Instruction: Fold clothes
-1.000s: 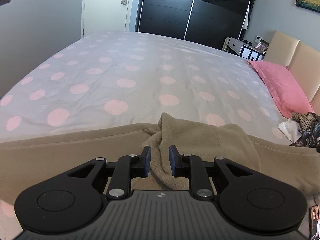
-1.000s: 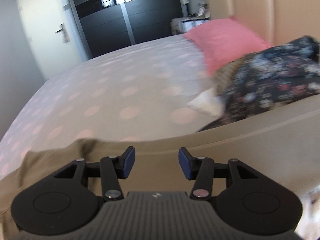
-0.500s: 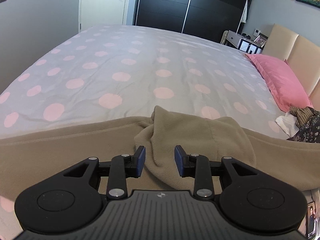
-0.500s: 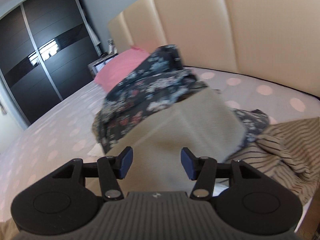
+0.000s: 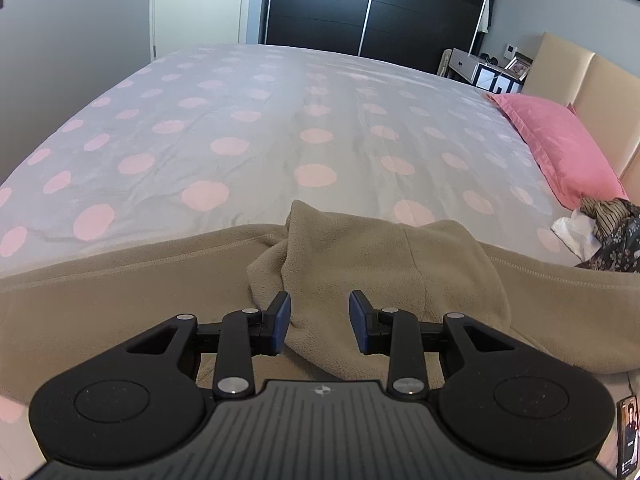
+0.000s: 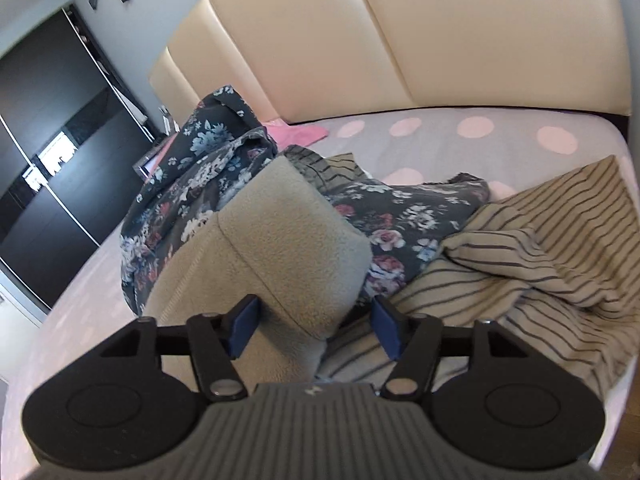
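1. Beige fleece garment (image 5: pixel 360 264) lies spread along the near edge of the bed (image 5: pixel 248 120), on a grey sheet with pink dots; we see a bunched fold of it in front of the left gripper (image 5: pixel 320 318).
2. Our left gripper has just been opening; its jaws stand apart with the fleece fold between them, and the pads do not press on it.
3. Our right gripper (image 6: pixel 316 326) has just been closing; a folded end of the same fleece (image 6: pixel 288 248) sits between its jaws, touching the left pad, while the right pad stands clear.
4. Beyond it lie a dark floral garment (image 6: pixel 208 168) and a striped garment (image 6: pixel 540 256), near the cream headboard (image 6: pixel 440 32).
5. We can read no writing or brand anywhere.
6. A pink pillow (image 5: pixel 556 148) rests by the headboard.
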Action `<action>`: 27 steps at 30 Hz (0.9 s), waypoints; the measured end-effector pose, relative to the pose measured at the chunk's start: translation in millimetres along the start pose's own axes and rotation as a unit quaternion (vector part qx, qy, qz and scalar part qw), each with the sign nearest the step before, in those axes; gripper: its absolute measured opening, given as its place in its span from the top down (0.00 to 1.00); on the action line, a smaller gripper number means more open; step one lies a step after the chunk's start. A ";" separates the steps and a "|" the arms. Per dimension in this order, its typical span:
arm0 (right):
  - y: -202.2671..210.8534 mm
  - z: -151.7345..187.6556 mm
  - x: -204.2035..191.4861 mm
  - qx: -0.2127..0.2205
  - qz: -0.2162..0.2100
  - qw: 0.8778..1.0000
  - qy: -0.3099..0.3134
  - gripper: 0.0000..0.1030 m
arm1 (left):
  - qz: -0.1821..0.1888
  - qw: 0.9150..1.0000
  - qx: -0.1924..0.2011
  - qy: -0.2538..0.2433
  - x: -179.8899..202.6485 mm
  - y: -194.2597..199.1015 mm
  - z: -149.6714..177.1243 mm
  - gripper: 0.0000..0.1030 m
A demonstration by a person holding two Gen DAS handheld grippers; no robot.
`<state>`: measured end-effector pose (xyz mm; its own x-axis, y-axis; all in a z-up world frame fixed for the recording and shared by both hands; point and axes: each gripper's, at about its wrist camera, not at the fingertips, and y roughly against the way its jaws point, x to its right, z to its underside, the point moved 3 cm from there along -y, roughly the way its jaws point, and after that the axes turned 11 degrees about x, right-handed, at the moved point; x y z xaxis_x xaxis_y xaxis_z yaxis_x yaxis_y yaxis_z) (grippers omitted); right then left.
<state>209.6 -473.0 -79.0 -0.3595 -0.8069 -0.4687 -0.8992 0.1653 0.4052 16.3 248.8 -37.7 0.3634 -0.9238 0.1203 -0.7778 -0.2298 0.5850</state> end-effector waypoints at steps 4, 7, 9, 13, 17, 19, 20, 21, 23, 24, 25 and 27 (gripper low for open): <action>16.1 -2.4 -22.2 0.019 -0.001 1.000 0.023 0.74 | 0.005 1.000 -0.012 -0.018 5.6 -2.0 3.9 0.70; 39.6 -7.1 -54.5 0.035 -0.016 0.998 0.050 0.75 | 0.014 1.000 -0.017 -0.022 11.1 -3.0 5.4 0.60; 52.9 -8.6 -79.4 0.039 -0.042 0.997 0.056 0.76 | 0.020 0.999 -0.017 -0.023 14.5 -2.0 6.2 0.59; 73.7 -1.9 -135.9 0.036 -0.100 0.992 0.070 0.77 | 0.028 0.999 -0.022 -0.022 19.8 0.3 7.0 0.59; 87.3 22.7 -200.7 0.003 -0.168 0.982 0.087 0.79 | 0.038 0.999 -0.012 -0.014 21.2 5.9 2.1 0.59; 95.7 42.0 -233.0 -0.017 -0.199 0.975 0.102 0.80 | 0.039 0.999 -0.008 -0.013 21.3 7.6 -0.1 0.59; 99.5 52.9 -248.5 -0.027 -0.211 0.971 0.111 0.80 | 0.037 0.999 -0.007 -0.013 21.1 7.7 -0.3 0.59; 103.2 64.4 -264.0 -0.037 -0.223 0.967 0.121 0.80 | 0.036 0.999 -0.007 -0.012 20.2 7.2 -0.3 0.59; 110.4 87.0 -293.1 -0.053 -0.243 0.958 0.140 0.80 | 0.033 0.999 -0.010 -0.005 17.1 4.6 -0.4 0.59; 114.1 98.4 -307.5 -0.060 -0.253 0.954 0.149 0.81 | 0.030 0.999 -0.012 -0.001 15.2 3.0 -0.6 0.59; 117.8 109.7 -321.8 -0.066 -0.263 0.950 0.157 0.81 | 0.028 0.999 -0.014 0.003 13.2 1.4 -0.7 0.60; 124.8 128.0 -347.6 -0.072 -0.285 0.942 0.164 0.81 | 0.025 0.999 -0.016 0.011 9.5 -0.6 -1.9 0.60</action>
<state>190.3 -99.3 34.0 0.2882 -0.8769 -0.3846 -0.8716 -0.4065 0.2738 21.2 240.7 -35.5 0.3354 -0.9270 0.1678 -0.7785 -0.1724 0.6035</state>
